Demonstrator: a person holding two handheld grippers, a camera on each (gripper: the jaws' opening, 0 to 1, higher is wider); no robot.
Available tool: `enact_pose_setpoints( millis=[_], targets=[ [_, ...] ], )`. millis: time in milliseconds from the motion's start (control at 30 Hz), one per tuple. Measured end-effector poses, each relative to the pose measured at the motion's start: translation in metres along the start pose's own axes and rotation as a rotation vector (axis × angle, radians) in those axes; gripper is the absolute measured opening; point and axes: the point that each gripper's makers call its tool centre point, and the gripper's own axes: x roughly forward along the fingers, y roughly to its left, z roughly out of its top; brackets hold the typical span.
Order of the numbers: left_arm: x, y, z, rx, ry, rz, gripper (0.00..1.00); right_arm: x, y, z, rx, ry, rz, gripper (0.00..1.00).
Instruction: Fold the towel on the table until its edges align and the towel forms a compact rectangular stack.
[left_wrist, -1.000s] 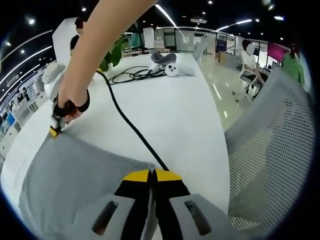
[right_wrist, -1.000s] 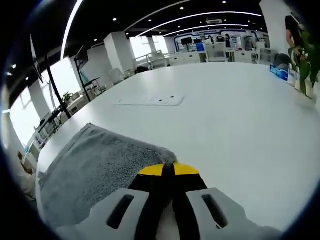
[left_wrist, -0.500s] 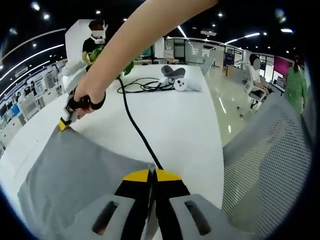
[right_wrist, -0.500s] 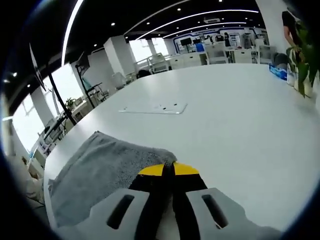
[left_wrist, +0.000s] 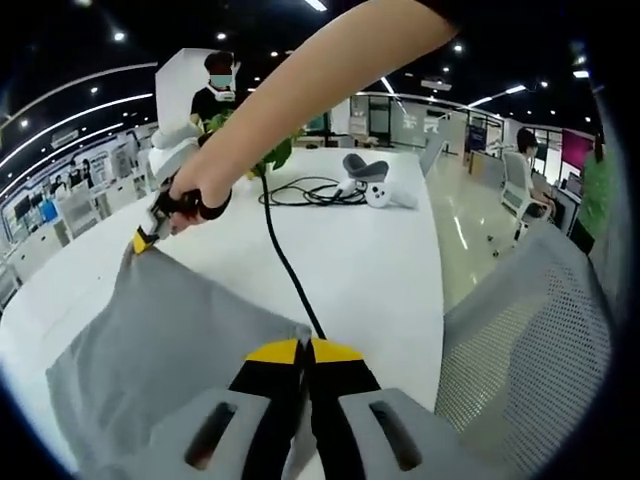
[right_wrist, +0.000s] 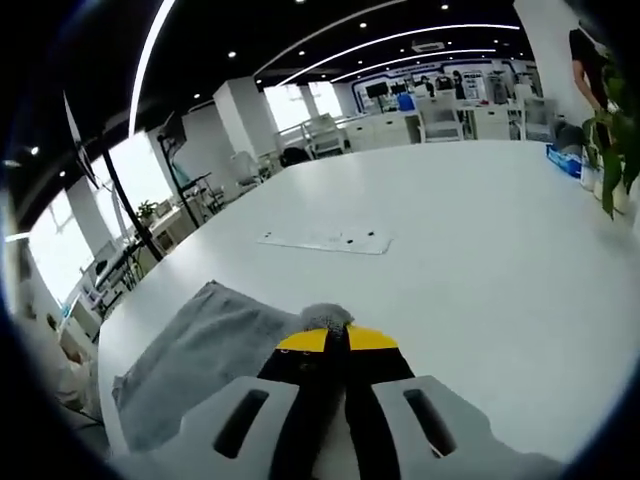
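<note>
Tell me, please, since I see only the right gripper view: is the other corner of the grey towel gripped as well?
Observer: Yes. In the left gripper view, the left gripper is shut on a corner of the grey towel.
Operator: Thank you. Does anything lie close to that corner?
Observer: A black cable runs across the white table to just beside it.
Operator: And where does the cable lead?
Observer: Back to a loose coil beside a white and grey headset at the table's far end.
</note>
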Motion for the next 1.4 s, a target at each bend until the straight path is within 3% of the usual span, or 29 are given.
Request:
enact_pose_setpoints(
  millis=[733,1400],
  targets=[
    [-0.057,0.023,0.006,-0.087,-0.091,0.090,0.02,0.006,0.038,0.036,0.038,-0.011,-0.014,0.02],
    [-0.108,0.046,-0.013,-0.162,-0.104,0.180,0.02,0.011,0.084,0.055,0.040,-0.034,0.006,0.02]
  ],
)
